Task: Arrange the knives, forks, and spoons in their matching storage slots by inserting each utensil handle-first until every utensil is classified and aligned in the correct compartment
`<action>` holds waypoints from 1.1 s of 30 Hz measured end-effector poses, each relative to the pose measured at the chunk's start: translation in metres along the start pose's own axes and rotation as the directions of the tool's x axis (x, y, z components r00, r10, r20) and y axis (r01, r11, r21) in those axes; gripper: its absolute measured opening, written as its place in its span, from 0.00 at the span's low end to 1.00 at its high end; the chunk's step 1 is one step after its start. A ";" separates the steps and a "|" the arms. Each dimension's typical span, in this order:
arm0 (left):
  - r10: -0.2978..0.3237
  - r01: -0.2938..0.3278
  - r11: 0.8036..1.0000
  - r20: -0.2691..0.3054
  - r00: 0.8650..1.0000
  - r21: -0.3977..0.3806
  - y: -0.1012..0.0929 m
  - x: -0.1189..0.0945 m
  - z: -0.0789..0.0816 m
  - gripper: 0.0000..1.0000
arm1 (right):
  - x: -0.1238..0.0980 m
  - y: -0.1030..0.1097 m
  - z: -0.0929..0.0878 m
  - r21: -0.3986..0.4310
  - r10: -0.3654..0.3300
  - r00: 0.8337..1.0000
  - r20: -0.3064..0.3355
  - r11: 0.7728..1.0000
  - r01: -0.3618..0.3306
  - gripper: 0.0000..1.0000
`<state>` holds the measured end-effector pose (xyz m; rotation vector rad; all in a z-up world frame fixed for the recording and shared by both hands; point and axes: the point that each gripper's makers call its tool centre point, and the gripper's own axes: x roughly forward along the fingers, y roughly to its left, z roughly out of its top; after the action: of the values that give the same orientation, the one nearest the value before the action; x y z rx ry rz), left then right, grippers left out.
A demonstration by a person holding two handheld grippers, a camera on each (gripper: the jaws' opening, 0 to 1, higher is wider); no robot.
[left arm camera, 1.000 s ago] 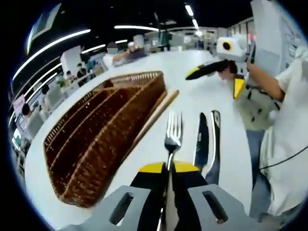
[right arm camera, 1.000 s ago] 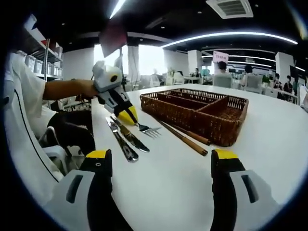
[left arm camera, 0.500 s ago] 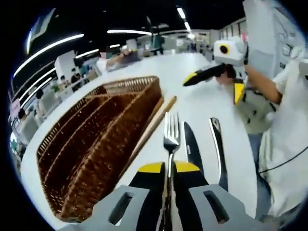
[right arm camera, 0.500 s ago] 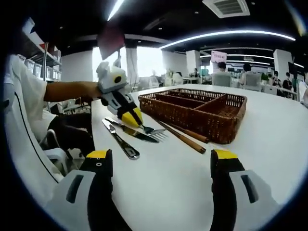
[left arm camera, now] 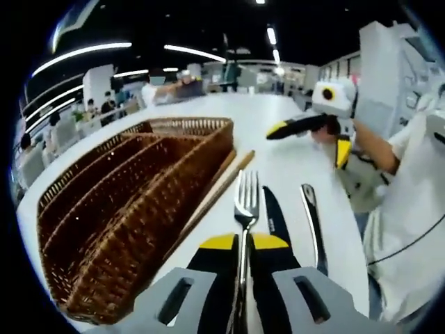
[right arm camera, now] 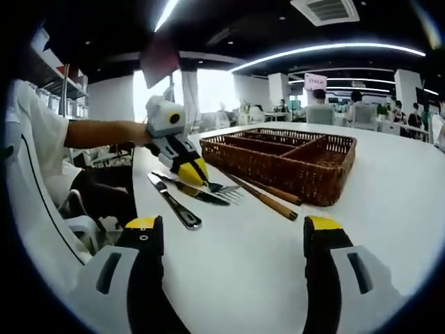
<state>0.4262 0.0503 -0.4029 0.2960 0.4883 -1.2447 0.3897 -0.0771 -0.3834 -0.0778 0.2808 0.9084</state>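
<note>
My left gripper (left arm camera: pixel 243 241) is shut on the handle of a silver fork (left arm camera: pixel 245 200), whose tines point forward. From the right gripper view the left gripper (right arm camera: pixel 192 171) holds the fork (right arm camera: pixel 224 188) low over the table, its tines beside a dark-bladed knife (right arm camera: pixel 199 194). That knife (left arm camera: pixel 275 217) lies just right of the fork, with another silver utensil (left arm camera: pixel 312 221) beyond it. A brown wicker divided basket (left arm camera: pixel 118 209) stands to the left. My right gripper (right arm camera: pixel 233 235) is open and holds nothing, well short of the utensils.
A pair of wooden chopsticks (right arm camera: pixel 265 197) lies along the basket's (right arm camera: pixel 313 182) near side. The white table (right arm camera: pixel 389 229) spreads wide to the right. A person's sleeve and arm (right arm camera: pixel 90 132) are at the left; people sit at far tables.
My left gripper has carried the fork slightly toward the basket. The knife now lies angled away from the other silver utensil. My right gripper has stayed open and still.
</note>
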 end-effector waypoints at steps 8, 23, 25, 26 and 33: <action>0.006 -0.002 0.998 0.059 0.998 -0.063 0.012 0.002 0.001 0.02 | -0.002 -0.001 0.002 0.002 -0.007 1.000 -0.001 1.000 0.007 0.85; 0.013 -0.016 0.999 0.048 0.999 0.043 0.015 -0.020 0.031 0.02 | -0.002 -0.001 0.011 0.000 -0.012 1.000 0.013 1.000 0.012 0.85; 0.020 -0.022 0.999 0.051 0.999 0.049 0.017 -0.024 0.036 0.02 | -0.001 -0.001 0.011 -0.005 -0.014 1.000 0.012 1.000 0.014 0.85; 0.027 -0.030 0.998 0.049 0.998 0.053 0.019 -0.027 0.039 0.02 | -0.001 0.000 0.012 -0.005 -0.012 1.000 0.015 1.000 0.012 0.85; 0.008 -0.012 0.999 0.071 0.997 0.051 0.023 -0.036 0.055 0.02 | -0.001 0.001 0.012 -0.005 -0.011 1.000 0.019 1.000 0.011 0.84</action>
<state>0.4499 0.0605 -0.3383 0.2967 0.3942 -1.2551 0.3907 -0.0747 -0.3715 -0.0756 0.2606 0.8987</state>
